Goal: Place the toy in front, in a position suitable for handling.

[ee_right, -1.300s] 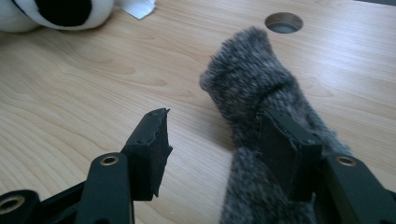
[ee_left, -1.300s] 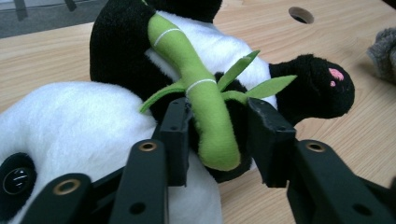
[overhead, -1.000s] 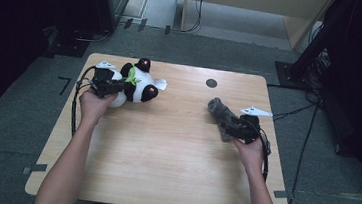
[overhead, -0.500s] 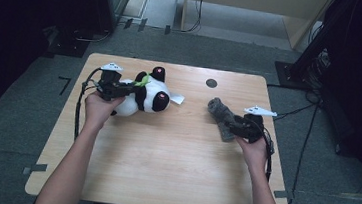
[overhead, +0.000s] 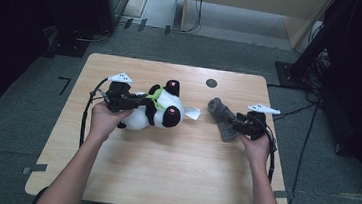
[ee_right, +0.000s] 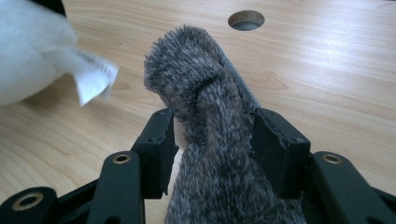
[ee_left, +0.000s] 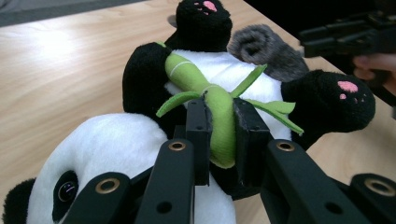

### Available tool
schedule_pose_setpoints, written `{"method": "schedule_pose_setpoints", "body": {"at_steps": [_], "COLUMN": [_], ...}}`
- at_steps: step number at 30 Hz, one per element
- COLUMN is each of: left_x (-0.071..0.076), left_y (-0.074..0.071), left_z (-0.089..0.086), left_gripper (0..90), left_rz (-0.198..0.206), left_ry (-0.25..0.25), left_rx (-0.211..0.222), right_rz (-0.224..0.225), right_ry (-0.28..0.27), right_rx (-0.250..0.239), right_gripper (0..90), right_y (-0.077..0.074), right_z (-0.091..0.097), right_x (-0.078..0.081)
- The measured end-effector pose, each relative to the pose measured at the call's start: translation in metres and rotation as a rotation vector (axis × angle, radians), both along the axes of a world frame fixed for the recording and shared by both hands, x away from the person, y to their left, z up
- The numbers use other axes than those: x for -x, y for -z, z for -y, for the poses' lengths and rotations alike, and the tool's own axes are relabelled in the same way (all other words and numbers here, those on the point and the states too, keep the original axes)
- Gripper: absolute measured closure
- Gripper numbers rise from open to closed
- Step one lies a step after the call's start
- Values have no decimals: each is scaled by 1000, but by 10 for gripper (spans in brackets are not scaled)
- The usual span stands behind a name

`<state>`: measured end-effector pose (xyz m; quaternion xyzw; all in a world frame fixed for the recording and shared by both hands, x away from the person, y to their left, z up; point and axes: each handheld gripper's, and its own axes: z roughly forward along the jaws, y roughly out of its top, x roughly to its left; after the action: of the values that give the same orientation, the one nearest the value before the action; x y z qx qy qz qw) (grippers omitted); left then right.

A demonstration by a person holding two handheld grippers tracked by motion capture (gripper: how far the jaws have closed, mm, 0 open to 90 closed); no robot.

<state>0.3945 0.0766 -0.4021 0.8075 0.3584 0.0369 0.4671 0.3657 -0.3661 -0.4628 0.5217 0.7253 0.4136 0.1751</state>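
Observation:
A black-and-white plush panda lies on its back on the wooden table, left of the middle. My left gripper is shut on the green bamboo stalk sewn across the panda's chest. A grey fuzzy sock lies at the right, its rolled end pointing away from my right gripper. That gripper's jaws have just been closing with the sock between them. The right pad touches the sock, while a thin sliver of table shows beside the left pad.
The panda's white label hangs close to the sock's left side. A round cable hole sits in the table near its far edge. Bare wood stretches toward the person. Dark equipment and cables surround the table on the floor.
My left hand has carried the panda to the right, toward the sock, and turned it. The right gripper has stayed put at the sock.

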Motion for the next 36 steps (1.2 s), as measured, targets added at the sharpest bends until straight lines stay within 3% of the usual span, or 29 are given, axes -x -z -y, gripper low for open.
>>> {"method": "schedule_pose_setpoints", "body": {"at_steps": [13, 18, 21, 27, 30, 36], "left_x": [29, 33, 36, 39, 40, 38], "left_y": [-1, 4, 7, 10, 13, 13], "left_z": [31, 39, 47, 59, 62, 62], "left_gripper": [790, 789, 789, 787, 785, 755], "left_rz": [6, -6, -5, -9, -2, -9], "left_ry": [96, 114, 121, 139, 143, 145], "left_rx": [-3, 11, 1, -8, -23, -29], "right_rz": [-11, -26, -34, -69, -86, -83], "right_ry": [-13, -16, -16, -15, -4, -1], "right_rx": [26, 39, 71, 92, 117, 118], "right_gripper": [554, 542, 541, 561, 588, 699], "right_y": [4, 8, 12, 22, 28, 28], "right_z": [-10, -14, -17, -16, -14, -14], "right_x": [-17, -23, -26, -31, -34, -33]}}
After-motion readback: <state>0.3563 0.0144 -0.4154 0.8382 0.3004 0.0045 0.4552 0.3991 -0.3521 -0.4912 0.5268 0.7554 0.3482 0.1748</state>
